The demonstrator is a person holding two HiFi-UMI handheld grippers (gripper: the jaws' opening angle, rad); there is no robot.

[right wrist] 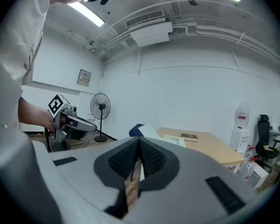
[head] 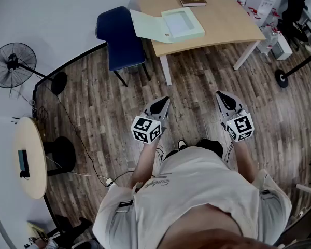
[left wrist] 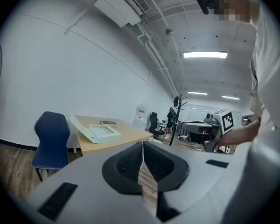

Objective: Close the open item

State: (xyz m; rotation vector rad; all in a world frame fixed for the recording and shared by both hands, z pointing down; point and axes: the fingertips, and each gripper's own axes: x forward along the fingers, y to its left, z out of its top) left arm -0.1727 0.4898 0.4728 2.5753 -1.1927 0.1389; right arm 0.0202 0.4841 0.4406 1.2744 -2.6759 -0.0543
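An open pale green box (head: 182, 24) lies on the wooden table (head: 228, 19), its lid (head: 147, 26) folded out flat to the left. The same box (left wrist: 102, 133) shows far ahead in the left gripper view and the box (right wrist: 173, 140) just past the jaws in the right gripper view. My left gripper (head: 165, 100) and right gripper (head: 218, 94) hang side by side over the floor, well short of the table. Both are shut with nothing between the pads, as the left gripper (left wrist: 142, 144) and right gripper (right wrist: 139, 140) show in their own views.
A brown book (head: 192, 0) lies at the table's far side. A blue chair (head: 118, 35) stands left of the table. A standing fan (head: 13, 61) and a small round table (head: 28, 157) are at the left. Boxes and a scooter (head: 295, 66) sit at the right.
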